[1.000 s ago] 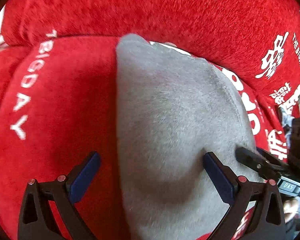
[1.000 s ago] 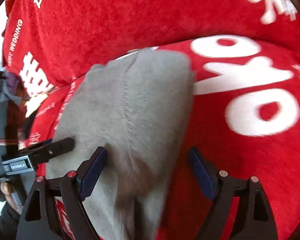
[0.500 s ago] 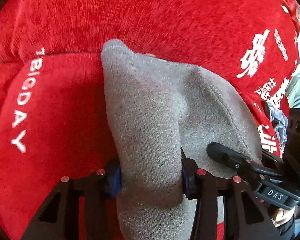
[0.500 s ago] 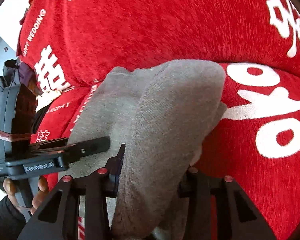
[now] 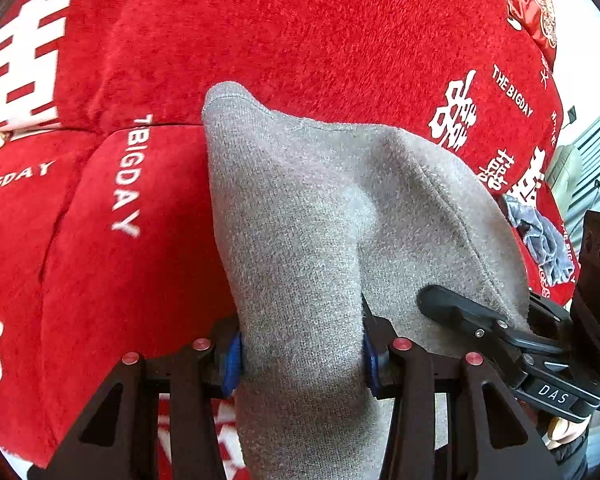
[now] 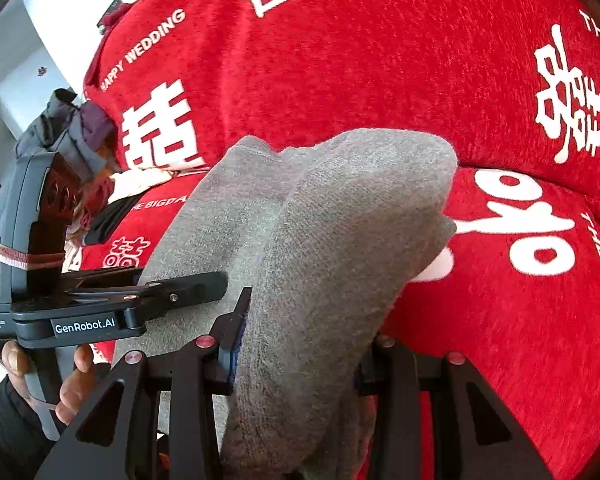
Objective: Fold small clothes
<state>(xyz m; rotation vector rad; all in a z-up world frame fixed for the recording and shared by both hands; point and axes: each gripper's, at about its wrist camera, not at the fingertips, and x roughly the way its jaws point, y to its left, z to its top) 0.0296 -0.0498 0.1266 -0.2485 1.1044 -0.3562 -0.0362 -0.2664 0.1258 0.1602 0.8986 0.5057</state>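
Observation:
A small grey knitted garment (image 5: 324, 216) is lifted off a red sofa cover (image 5: 260, 28) printed with white lettering. My left gripper (image 5: 302, 354) is shut on a bunched fold at the garment's left side, its blue pads pressed into the cloth. In the right wrist view the same grey garment (image 6: 340, 216) rises in a thick fold, and my right gripper (image 6: 300, 344) is shut on it. Each gripper shows in the other's view: the right one (image 5: 480, 324) at the garment's right edge, the left one (image 6: 172, 292) at its left edge.
A crumpled grey-blue cloth (image 5: 540, 240) lies on the sofa at the far right of the left wrist view. More clothes (image 6: 76, 128) are piled at the sofa's left end. A person's hand (image 6: 60, 380) holds the left gripper's handle. The red seat (image 6: 500, 300) stretches to the right.
Both grippers closed from open onto the grey garment's near edge, one at each side. They then lifted it, so the cloth now stands in raised folds off the sofa.

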